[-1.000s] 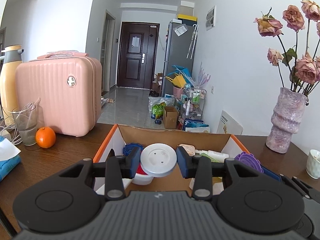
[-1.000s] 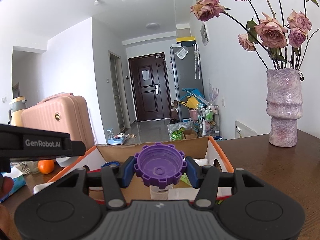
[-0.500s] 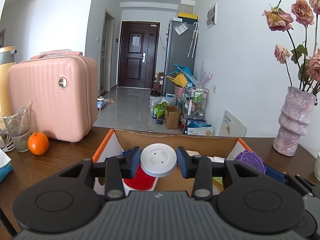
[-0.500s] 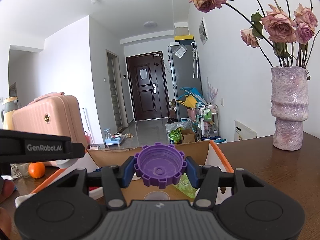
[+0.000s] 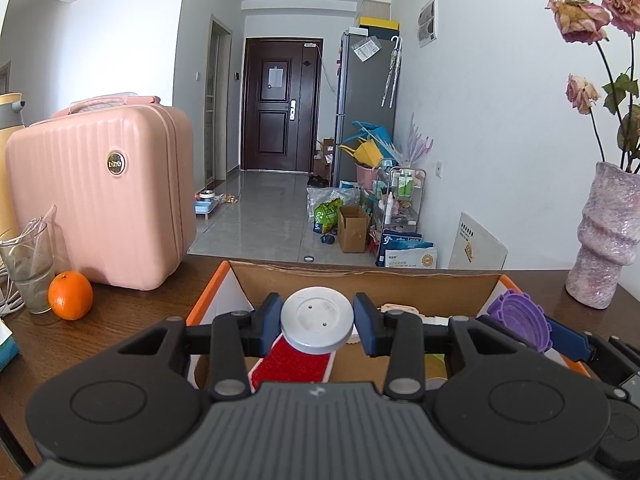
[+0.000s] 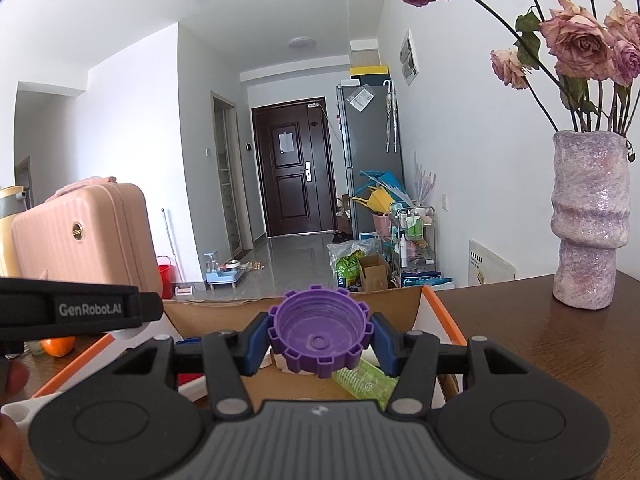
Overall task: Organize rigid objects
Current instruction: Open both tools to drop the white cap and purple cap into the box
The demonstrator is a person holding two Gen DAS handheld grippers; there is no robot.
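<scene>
My left gripper (image 5: 317,323) is shut on a round white lid (image 5: 317,318), held over the open cardboard box (image 5: 360,280) with orange-edged flaps. My right gripper (image 6: 321,336) is shut on a purple notched cap (image 6: 320,330), hollow side facing me, above the same box (image 6: 224,312). In the left wrist view that purple cap (image 5: 520,320) and the right gripper show at the box's right side. Inside the box lie a red brush-like item (image 5: 292,364) and a green tube (image 6: 364,380); the rest is hidden by the grippers.
A pink suitcase (image 5: 100,196), a glass (image 5: 28,268) and an orange (image 5: 70,295) stand on the wooden table (image 5: 132,312) to the left. A mottled purple vase (image 6: 588,220) of dried roses stands at the right. The left gripper's strap (image 6: 72,308) crosses the right view.
Both grippers have moved forward over the box with their caps still held. The suitcase, orange and vase have drifted outward and nearer in view.
</scene>
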